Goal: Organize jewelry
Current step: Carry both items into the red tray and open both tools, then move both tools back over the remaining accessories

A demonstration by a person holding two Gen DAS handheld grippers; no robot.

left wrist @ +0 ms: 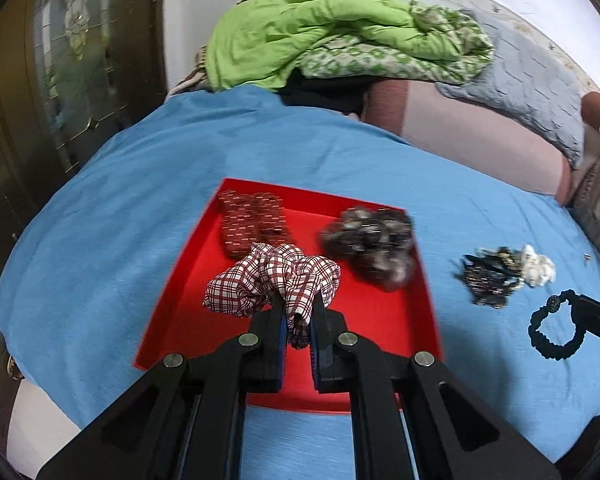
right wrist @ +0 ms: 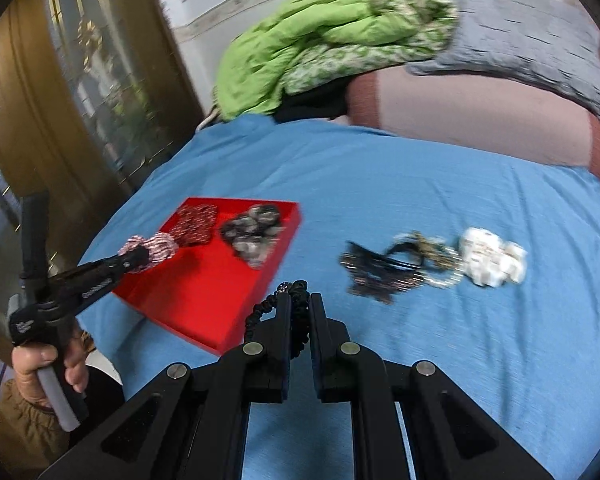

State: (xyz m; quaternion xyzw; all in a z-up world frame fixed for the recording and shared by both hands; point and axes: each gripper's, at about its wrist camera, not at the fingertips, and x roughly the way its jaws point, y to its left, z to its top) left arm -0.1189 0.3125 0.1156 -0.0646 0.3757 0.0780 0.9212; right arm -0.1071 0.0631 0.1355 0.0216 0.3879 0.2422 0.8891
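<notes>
Holding plaid scrunchie (left wrist: pixel 272 280) in your left tool (left wrist: pixel 298 312) over red tray's (left wrist: pixel 380 308) near edge; right tool (right wrist: pixel 300 308) grips black bracelet (right wrist: pixel 296 312), tray leftward.

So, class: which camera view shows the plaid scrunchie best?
The left wrist view: the plaid scrunchie fills the centre, sharp, pinched in the left hand-held gripper over the red tray. In the right wrist view it is small and blurred.

Tray and hair ties on the bed

The red square tray (left wrist: pixel 380 320) holds the dark fluffy scrunchie (left wrist: pixel 370 246); right of it lies the white cloth scrunchie (left wrist: pixel 538 268).
</notes>
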